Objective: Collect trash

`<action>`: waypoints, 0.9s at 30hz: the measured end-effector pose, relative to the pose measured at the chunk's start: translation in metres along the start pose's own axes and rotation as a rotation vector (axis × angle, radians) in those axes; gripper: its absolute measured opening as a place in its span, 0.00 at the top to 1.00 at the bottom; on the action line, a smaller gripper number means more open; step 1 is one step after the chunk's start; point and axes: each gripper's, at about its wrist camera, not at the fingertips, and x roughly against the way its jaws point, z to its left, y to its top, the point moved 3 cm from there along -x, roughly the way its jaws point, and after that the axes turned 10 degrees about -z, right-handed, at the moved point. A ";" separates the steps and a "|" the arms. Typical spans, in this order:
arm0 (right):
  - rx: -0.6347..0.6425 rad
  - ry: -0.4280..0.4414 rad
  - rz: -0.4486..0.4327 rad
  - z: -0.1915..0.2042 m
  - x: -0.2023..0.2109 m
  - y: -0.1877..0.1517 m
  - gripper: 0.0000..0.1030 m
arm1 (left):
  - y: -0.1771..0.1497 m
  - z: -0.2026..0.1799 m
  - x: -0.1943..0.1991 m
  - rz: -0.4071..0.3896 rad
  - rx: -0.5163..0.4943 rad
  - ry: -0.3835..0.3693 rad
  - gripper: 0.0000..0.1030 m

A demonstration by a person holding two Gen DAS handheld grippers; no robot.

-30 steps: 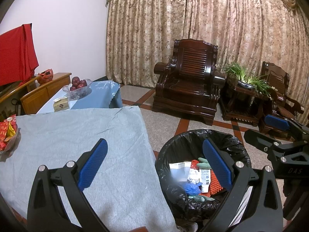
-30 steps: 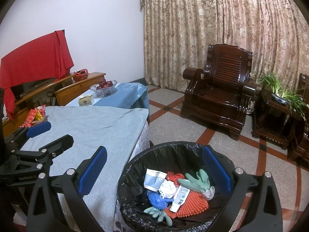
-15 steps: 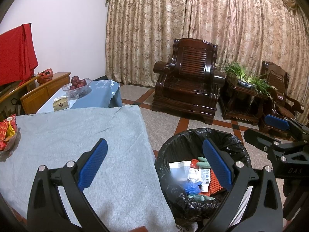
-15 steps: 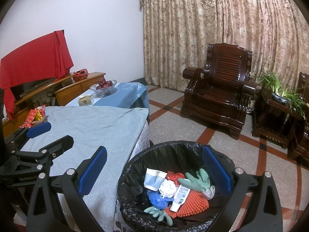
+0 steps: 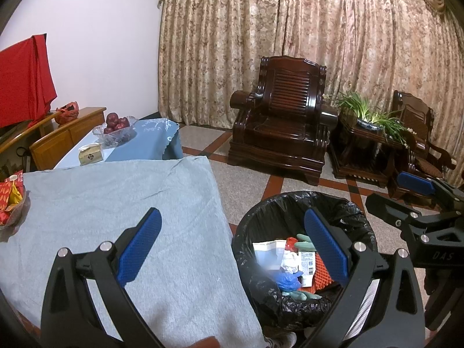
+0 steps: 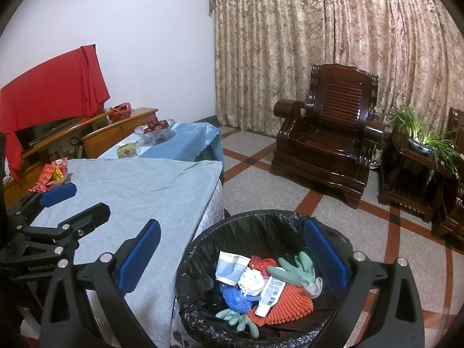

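Observation:
A black-lined trash bin (image 6: 200,249) stands on the floor beside the table; it also shows in the left wrist view (image 5: 246,232). Inside lie green gloves (image 6: 298,269), an orange knitted piece (image 6: 287,304), a blue wad (image 6: 235,295), crumpled white paper (image 6: 250,281), a tube (image 6: 269,293) and a grey packet (image 6: 229,266). My left gripper (image 5: 232,243) is open and empty, over the table's right edge and the bin. My right gripper (image 6: 232,249) is open and empty above the bin.
A grey cloth covers the table (image 5: 116,203). A basket of red snack packets (image 5: 11,203) sits at its left edge. Behind are a blue-clothed low table (image 5: 153,142) with a fruit bowl (image 5: 116,127), a dark wooden armchair (image 5: 284,121) and a plant stand (image 5: 368,133).

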 end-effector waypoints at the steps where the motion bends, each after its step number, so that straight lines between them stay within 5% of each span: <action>1: 0.000 0.000 0.001 0.001 0.000 0.000 0.06 | 0.000 0.001 0.001 0.000 -0.001 0.001 0.07; 27: 0.001 -0.002 0.005 0.001 0.001 -0.003 0.06 | -0.001 0.002 0.003 0.005 0.000 0.001 0.07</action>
